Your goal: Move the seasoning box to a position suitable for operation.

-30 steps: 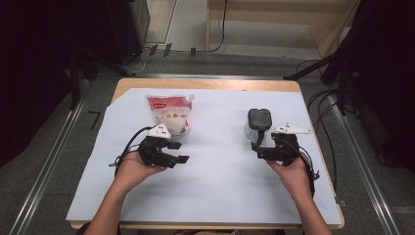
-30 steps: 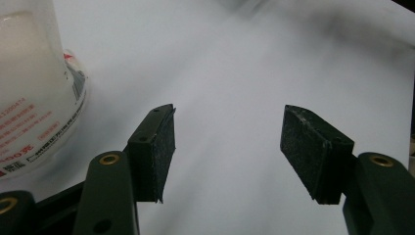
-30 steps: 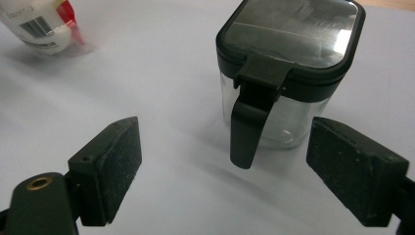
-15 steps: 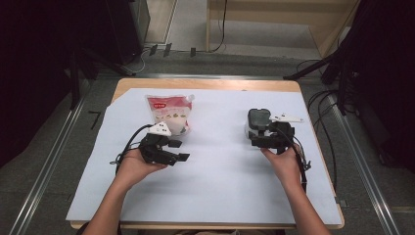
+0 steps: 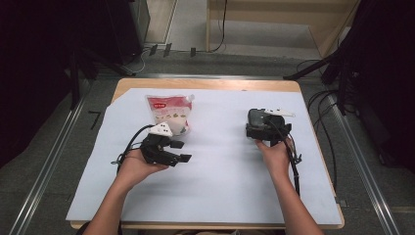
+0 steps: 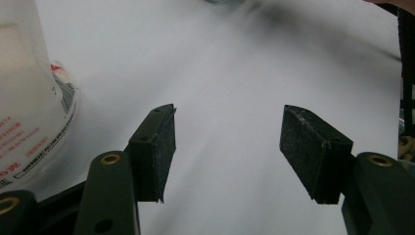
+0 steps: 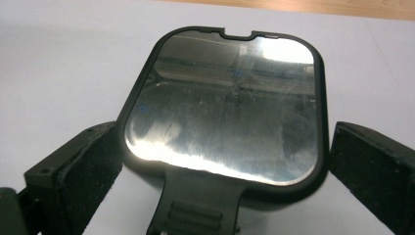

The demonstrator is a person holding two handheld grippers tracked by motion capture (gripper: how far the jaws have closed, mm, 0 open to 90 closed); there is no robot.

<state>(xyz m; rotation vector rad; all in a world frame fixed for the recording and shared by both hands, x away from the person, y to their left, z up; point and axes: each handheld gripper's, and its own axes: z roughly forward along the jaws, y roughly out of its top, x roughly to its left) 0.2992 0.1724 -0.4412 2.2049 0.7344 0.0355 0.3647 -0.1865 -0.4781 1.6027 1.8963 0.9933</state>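
Right gripper view: right gripper, jaws apart, flanked a mirror, apparently untouched, near the table's right edge; left gripper stood apart, empty.

Bright overhead light on the white sheet, dark surroundings; glare on the mirror.

A black-framed mirror lies flat on the white sheet, between the open jaws, untouched.
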